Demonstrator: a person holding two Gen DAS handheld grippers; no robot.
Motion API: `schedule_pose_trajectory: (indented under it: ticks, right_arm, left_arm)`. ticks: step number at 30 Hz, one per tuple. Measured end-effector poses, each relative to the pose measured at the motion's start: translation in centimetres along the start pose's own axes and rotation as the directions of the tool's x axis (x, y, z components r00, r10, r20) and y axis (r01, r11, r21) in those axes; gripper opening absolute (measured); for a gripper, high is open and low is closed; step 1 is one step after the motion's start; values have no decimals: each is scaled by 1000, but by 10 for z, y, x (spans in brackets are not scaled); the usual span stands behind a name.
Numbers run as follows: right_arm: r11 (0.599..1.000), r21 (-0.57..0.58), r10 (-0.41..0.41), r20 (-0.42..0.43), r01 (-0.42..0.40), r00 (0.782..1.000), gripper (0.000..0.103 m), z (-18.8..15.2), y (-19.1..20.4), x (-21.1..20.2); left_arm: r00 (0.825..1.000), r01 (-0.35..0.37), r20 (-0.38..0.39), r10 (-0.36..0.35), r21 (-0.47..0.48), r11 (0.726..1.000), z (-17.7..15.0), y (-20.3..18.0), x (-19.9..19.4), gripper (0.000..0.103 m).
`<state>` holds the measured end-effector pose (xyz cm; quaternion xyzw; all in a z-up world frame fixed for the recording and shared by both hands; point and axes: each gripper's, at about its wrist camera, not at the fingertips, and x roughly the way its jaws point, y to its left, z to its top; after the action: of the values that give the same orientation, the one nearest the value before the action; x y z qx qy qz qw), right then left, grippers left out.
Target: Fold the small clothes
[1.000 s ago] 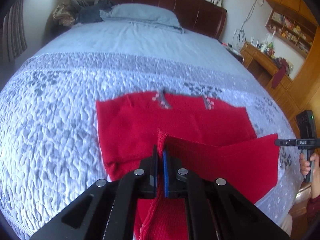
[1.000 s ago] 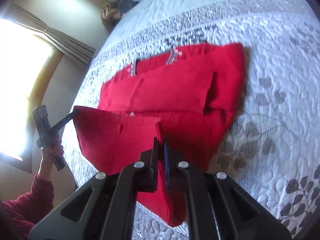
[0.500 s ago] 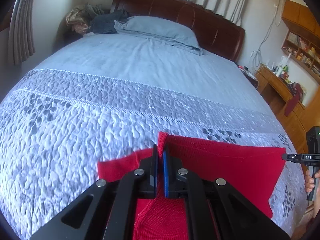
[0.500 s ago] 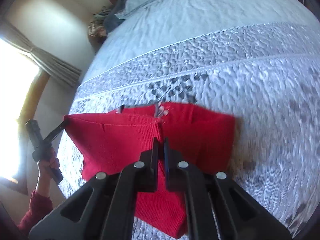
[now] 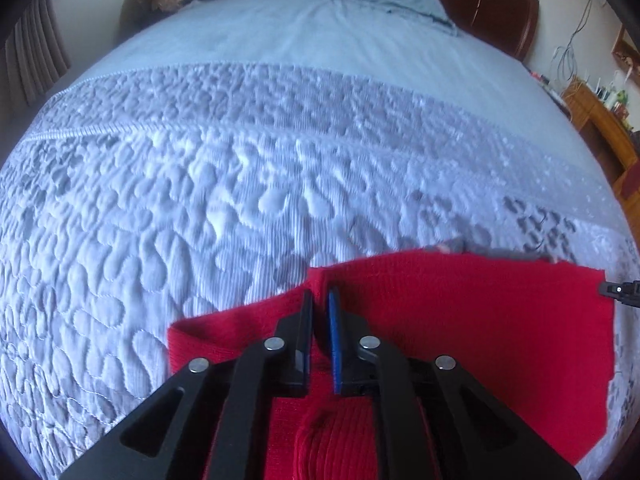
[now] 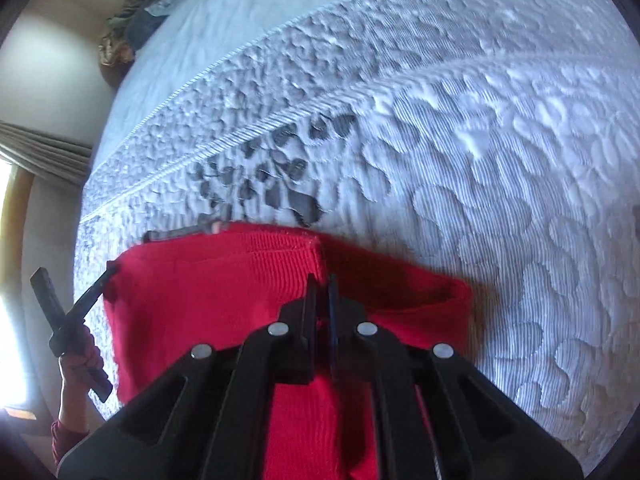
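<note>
Two grippers each pinch one corner of the red knit sweater (image 5: 460, 320), and the held edge runs sideways from one to the other. The left gripper (image 5: 320, 312) has its jaws closed on the left corner. The right gripper (image 6: 322, 300) has its jaws closed on the right corner. The folded top layer lies just past both sets of jaws, almost flat on the layer under it. I think the next move is to lower this edge and let go. The sweater is soft, ribbed and floppy. The quilted bedspread (image 5: 200, 200) ahead is bumpy and grey-blue.
</note>
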<state>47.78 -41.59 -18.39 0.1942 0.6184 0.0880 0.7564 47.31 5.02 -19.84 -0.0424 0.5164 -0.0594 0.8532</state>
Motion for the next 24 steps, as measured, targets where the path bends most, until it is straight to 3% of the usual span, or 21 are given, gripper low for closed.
schedule_pose_trajectory:
  ticks: [2,5,7,10,11,13,16,19,24]
  right_arm:
    - [1000,13,-9,3,9,1000,13,-2,-5,3]
    - [1000,14,-1,23,1,1000,18,-9,-6,-4]
    - [1000,21,1,39,-2,999,29,-17,-8,-20]
    - [998,-50,-38,47,40,998,42,-45,0,-59]
    - [996,-73,-39,39,42,998,58,-58,3,-70]
    - [993,-111,-32,14,34,999,76,-86,8,-85]
    - [988,-156,-21,-44,14,999,75,-131,10,-95]
    - [989,-149,-24,-90,10,996,75,-165,6,-87]
    - [996,-76,44,-127,-54,991,75,-186,3,-62]
  left_arm:
    - [1000,-8,4,8,0,1000,-2,0,1,15]
    - [999,-35,-2,35,-6,999,-2,1,-9,41]
    - [999,-42,5,42,0,999,-5,2,-28,42]
    - [1000,-9,-10,9,-14,1000,-15,7,-69,60]
    - [1000,-2,-20,1,-24,1000,-23,10,-84,66]
    - [997,36,-64,-39,-47,998,-49,18,-110,75]
    - [990,89,-105,-97,-77,993,-91,31,-131,76]
    - [987,54,-147,-69,-101,993,-129,37,-132,76]
    - [974,95,-193,-120,-133,986,-163,30,-122,76]
